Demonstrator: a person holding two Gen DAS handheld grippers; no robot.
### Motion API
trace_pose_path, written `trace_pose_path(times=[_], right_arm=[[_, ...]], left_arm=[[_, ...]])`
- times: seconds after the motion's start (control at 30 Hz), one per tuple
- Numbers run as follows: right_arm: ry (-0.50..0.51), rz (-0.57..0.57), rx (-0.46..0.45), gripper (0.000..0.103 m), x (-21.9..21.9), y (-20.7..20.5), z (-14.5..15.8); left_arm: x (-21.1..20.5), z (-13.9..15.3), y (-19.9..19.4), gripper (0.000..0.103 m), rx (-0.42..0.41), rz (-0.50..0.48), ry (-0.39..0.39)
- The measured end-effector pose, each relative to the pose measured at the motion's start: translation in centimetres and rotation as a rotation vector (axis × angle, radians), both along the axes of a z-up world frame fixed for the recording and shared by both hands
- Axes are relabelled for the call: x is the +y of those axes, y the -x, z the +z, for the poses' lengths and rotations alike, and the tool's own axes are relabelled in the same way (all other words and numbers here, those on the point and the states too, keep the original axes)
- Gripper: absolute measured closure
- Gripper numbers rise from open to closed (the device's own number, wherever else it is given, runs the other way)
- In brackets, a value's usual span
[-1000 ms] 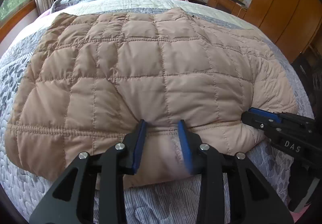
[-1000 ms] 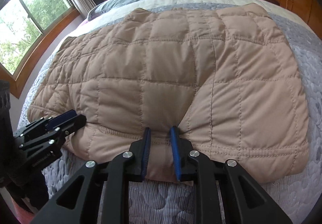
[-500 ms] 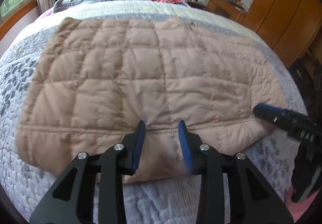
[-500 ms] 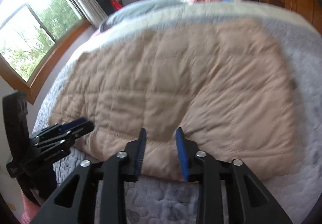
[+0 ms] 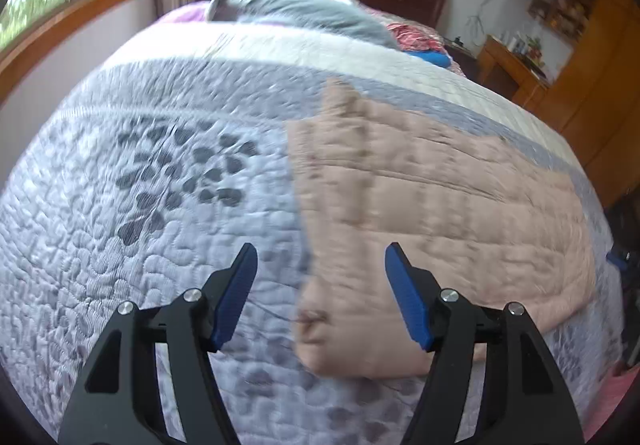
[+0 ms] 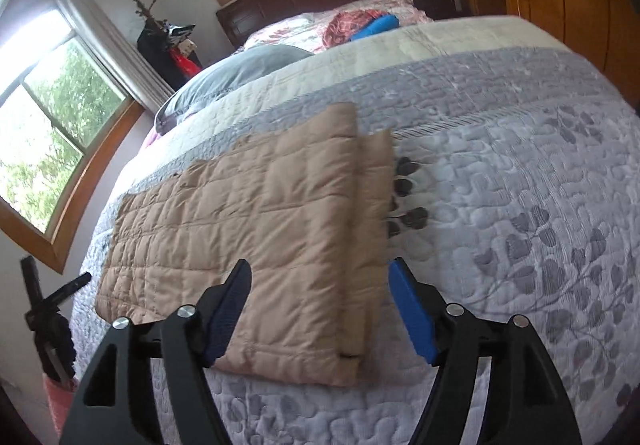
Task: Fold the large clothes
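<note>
A tan quilted jacket (image 5: 440, 213) lies folded flat on the bed; it also shows in the right wrist view (image 6: 256, 229). My left gripper (image 5: 320, 293) is open and empty, above the jacket's near left corner, not touching it. My right gripper (image 6: 320, 309) is open and empty, above the jacket's near right edge. The left gripper shows at the left edge of the right wrist view (image 6: 60, 293). A blue tip of the right gripper shows at the right edge of the left wrist view (image 5: 618, 259).
The grey quilted bedspread (image 6: 520, 205) covers the bed. A grey pillow (image 6: 240, 77) and red and blue cloth (image 6: 360, 27) lie near the dark headboard (image 6: 304, 1). Wooden wardrobes (image 5: 600, 65) stand at right, windows (image 6: 48, 117) at left.
Both grippers have opened, let go of the jacket's hem and pulled back and apart. The jacket now lies flat and folded on the bed.
</note>
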State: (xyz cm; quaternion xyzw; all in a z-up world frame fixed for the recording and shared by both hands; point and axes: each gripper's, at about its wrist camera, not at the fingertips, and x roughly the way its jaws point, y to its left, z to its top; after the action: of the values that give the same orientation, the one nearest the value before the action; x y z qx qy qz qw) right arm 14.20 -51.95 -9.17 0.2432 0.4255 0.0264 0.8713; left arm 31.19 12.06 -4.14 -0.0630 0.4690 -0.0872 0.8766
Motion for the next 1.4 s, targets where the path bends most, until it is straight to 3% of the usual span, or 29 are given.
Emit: trace_pose_path(times=[0.1, 0.3, 0.43, 0.67, 1.03, 1.1, 1.2, 1.23, 1.27, 1.3, 1.37, 1.4], right_arm=[[-0.07, 0.021, 0.023, 0.029, -1.0, -0.8, -1.3], [-0.168, 0.037, 0.065, 0.028, -1.7, -3.2, -4.2], [-0.225, 0.047, 0.079, 0.027, -2.0, -4.4, -5.8], [-0.252, 0.058, 0.09, 0.024, -1.8, -5.3, -7.3], [-0.226, 0.071, 0.107, 0.021, -0.6, -7.7, -7.4], [-0.212, 0.082, 0.106, 0.024, -0.1, -8.0, -7.3], [-0.199, 0.097, 0.105, 0.04, 0.5, -8.2, -7.2], [-0.205, 0.099, 0.101, 0.051, 0.6, -8.3, -7.2], [-0.236, 0.111, 0.097, 0.062, 0.6, -8.2, -7.3], [-0.253, 0.114, 0.092, 0.066, 0.6, -8.2, -7.2], [-0.243, 0.123, 0.075, 0.078, 0.8, -7.9, -6.6], [-0.239, 0.125, 0.07, 0.08, 0.9, -7.8, -6.4]], left_arm=[[2.7, -1.9, -2.4, 0.037, 0.09, 0.007, 0.143], [2.8, -3.8, -4.5, 0.038, 0.122, -0.058, 0.306], [2.7, -5.0, -6.2, 0.037, 0.139, -0.067, 0.324], [2.1, -7.4, -9.1, 0.036, 0.185, -0.128, 0.456], [-1.7, -8.6, -10.7, 0.034, 0.223, -0.2, 0.491], [-2.8, -8.8, -10.7, 0.034, 0.234, -0.213, 0.493], [-4.6, -8.6, -10.4, 0.035, 0.229, -0.228, 0.442], [-5.0, -8.6, -10.3, 0.036, 0.225, -0.223, 0.421], [-5.4, -8.5, -10.1, 0.043, 0.224, -0.208, 0.402], [-5.7, -8.5, -10.1, 0.047, 0.226, -0.195, 0.401], [-5.9, -8.2, -9.8, 0.069, 0.226, -0.166, 0.427], [-6.0, -8.0, -9.6, 0.073, 0.219, -0.16, 0.44]])
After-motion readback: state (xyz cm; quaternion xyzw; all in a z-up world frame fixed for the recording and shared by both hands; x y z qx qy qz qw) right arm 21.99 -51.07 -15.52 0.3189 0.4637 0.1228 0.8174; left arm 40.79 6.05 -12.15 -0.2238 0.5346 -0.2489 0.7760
